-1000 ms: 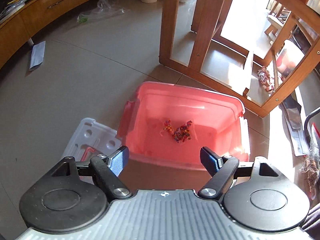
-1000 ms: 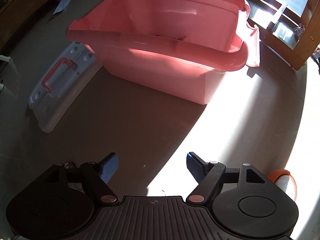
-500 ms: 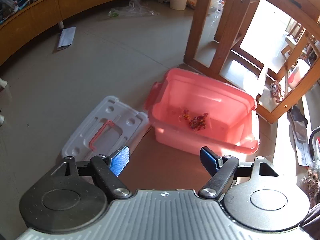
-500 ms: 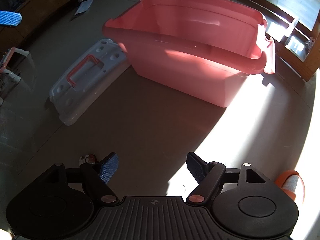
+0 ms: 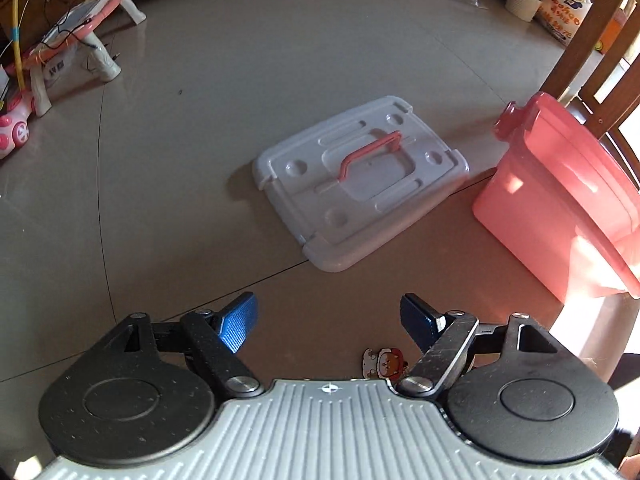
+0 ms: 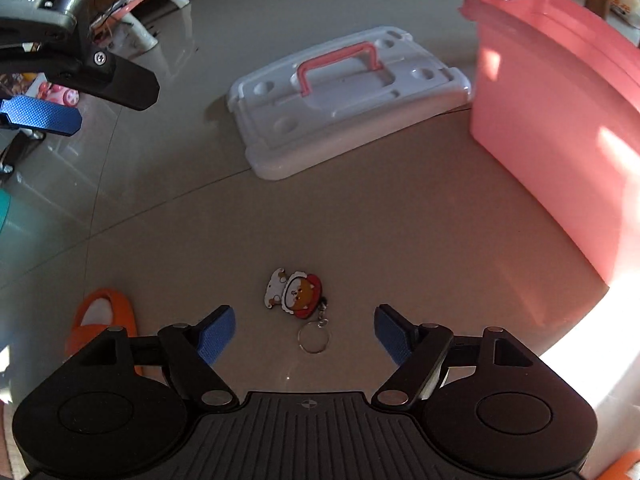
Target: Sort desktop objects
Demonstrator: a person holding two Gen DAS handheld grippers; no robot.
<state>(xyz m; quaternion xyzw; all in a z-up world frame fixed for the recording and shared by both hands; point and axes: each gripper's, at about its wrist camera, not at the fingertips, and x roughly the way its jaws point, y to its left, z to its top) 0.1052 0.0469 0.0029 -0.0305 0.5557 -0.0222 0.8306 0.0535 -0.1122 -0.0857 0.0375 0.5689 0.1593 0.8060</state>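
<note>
Here we hold both tools low over the smooth, glossy tiled floor (image 6: 400, 220), each with its jaws spread wide and nothing between them. Our right gripper (image 6: 305, 330) hovers just above a flat cartoon keychain (image 6: 294, 292), a rubbery-looking figure in white, orange and red with a thin metal ring trailing toward us; it lies on the floor between the ribbed blue pads (image 6: 214, 336), touching neither. From our left gripper (image 5: 328, 320) the same keychain (image 5: 384, 362) peeks out just beyond the ridged grey body, close to the inner side of the right-hand finger. Ahead lies the white moulded plastic lid (image 6: 344, 100), rectangular with rounded corners, round dimples and a raised pink handle, flat on the floor. Just beside it, to the right, stands the pink translucent plastic bin (image 6: 560, 120), deep and straight-walled with a rolled rim, sunlit along its near side. An orange slipper (image 6: 102, 312) rests near our right tool's left finger.
</note>
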